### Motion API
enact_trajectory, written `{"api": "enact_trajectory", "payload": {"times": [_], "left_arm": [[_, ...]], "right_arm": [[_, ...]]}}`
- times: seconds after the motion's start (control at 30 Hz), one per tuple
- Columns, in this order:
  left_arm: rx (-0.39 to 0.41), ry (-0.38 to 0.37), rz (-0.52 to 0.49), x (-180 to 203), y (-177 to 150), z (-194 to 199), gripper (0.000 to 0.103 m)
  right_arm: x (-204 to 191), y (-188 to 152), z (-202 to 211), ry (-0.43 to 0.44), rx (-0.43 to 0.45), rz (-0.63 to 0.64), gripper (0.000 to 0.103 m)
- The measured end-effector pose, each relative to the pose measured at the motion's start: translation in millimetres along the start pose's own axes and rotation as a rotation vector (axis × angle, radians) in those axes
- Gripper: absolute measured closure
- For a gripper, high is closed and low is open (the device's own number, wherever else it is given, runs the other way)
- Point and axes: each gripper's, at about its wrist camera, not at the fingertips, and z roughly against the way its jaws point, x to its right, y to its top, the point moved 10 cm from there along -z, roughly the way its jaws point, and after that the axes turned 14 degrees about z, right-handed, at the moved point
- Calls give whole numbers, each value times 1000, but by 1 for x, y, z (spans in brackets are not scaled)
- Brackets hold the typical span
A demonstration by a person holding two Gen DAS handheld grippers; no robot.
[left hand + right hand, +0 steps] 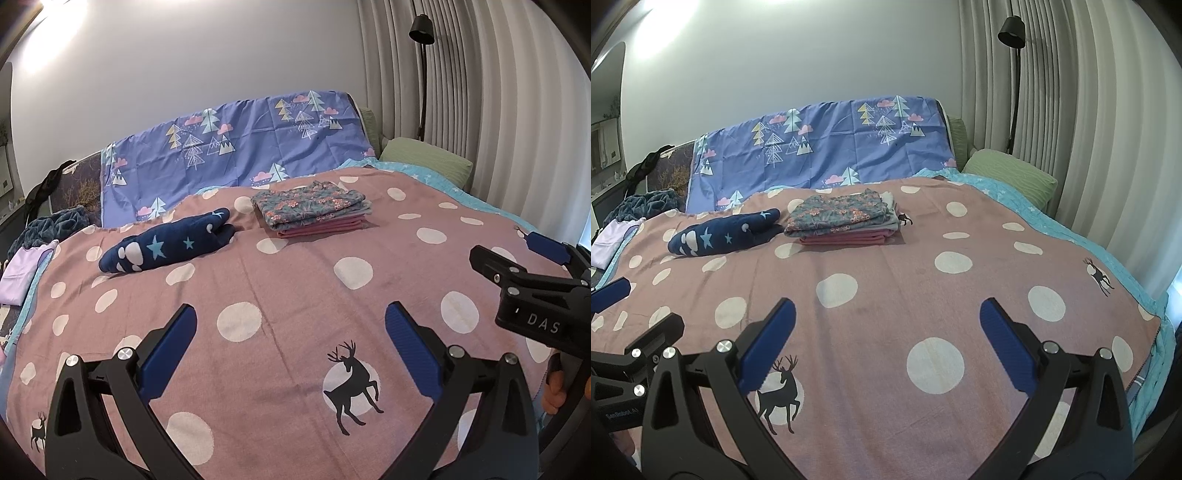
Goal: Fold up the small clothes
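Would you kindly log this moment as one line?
left gripper: open, empty | right gripper: open, empty | folded stack: on bedspread | navy garment: unfolded

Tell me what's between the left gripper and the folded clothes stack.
Only bare polka-dot blanket lies between the left gripper and folded stack, per the left wrist view.

A bed covered by a dusty-pink woven blanket (295, 288) printed with white dots and dark deer silhouettes. Toward its far side lies a stack of folded small clothes (314, 210), a teal floral piece on top and pink pieces beneath. Just left of the stack rests a rolled navy fleece cloth with pale stars and clouds (168, 246). A light-blue quilt (1071, 229) shows under the blanket's right edge, and a green ribbed pillow (1010, 173) lies at the far right corner.
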Motion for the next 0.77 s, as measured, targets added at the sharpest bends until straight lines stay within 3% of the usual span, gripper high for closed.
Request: {"api": "enact_trajectory", "payload": {"times": [0.77], "left_arm": [[-10, 2, -3, 0, -6, -4, 1]], "right_arm": [[3, -2, -3, -1, -5, -1, 2]]}}
